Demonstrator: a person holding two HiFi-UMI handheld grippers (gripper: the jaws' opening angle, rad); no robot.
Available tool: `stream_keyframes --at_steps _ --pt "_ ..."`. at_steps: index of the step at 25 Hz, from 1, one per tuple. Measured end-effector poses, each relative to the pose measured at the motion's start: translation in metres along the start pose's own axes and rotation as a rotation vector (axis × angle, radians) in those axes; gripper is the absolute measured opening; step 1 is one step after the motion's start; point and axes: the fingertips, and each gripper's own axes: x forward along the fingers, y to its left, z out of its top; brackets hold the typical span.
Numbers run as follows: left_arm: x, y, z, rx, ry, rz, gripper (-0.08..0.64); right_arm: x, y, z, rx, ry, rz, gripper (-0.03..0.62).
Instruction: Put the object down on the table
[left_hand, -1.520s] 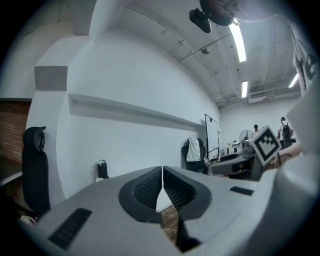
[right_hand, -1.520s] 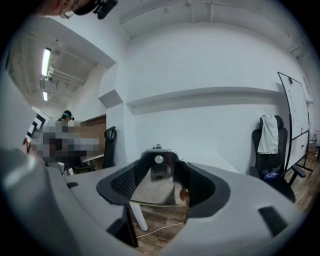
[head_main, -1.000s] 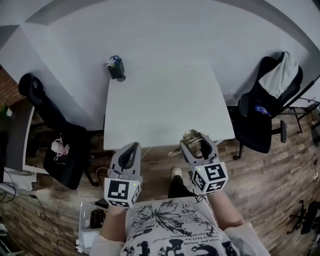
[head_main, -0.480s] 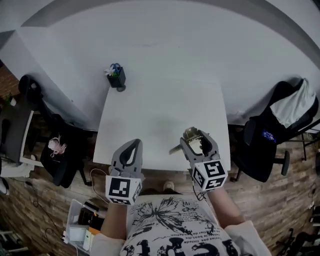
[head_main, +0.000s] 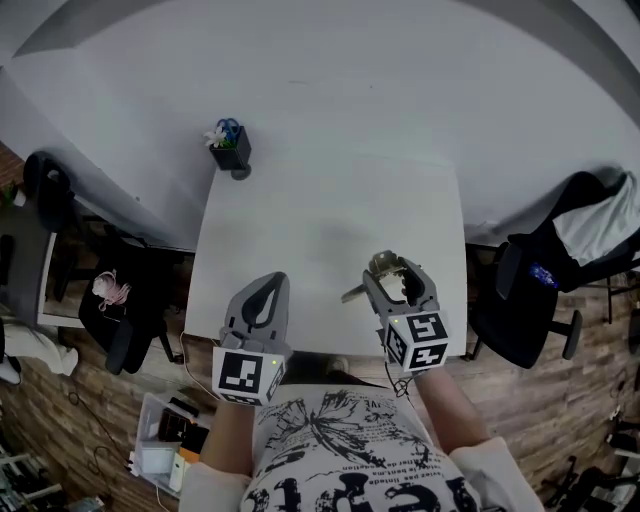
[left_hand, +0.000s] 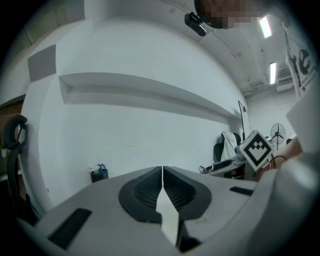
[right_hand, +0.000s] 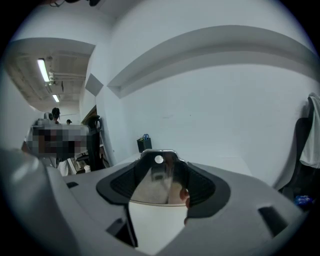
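The right gripper (head_main: 398, 284) grips the shiny metal object (head_main: 381, 267) near the table's (head_main: 300, 215) bottom edge, the left gripper (head_main: 263, 298) is pinched empty; dropped now, it might fall off.

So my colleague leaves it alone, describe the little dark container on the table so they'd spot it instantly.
Find the white table against the white wall. At its far left corner stands a small dark container with blue and white bits poking out. It is the only dark thing on the top; the shiny metal object is in the right claw.
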Motion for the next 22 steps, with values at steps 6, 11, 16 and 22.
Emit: stream_keyframes --at_steps 6,11,16,22 --pt "0.029 0.032 0.003 -0.010 0.015 -0.027 0.012 0.058 -0.001 -0.015 -0.001 0.106 -0.004 0.281" --pt "0.046 0.057 -0.012 -0.036 0.042 -0.046 0.012 0.111 0.002 -0.044 -0.004 0.221 -0.003 0.281" --pt "0.061 0.079 -0.038 -0.055 0.091 -0.059 0.012 0.156 0.002 -0.080 -0.013 0.345 -0.016 0.281" --pt "0.076 0.094 -0.056 -0.074 0.139 -0.062 0.012 0.190 0.001 -0.112 0.032 0.450 -0.027 0.281"
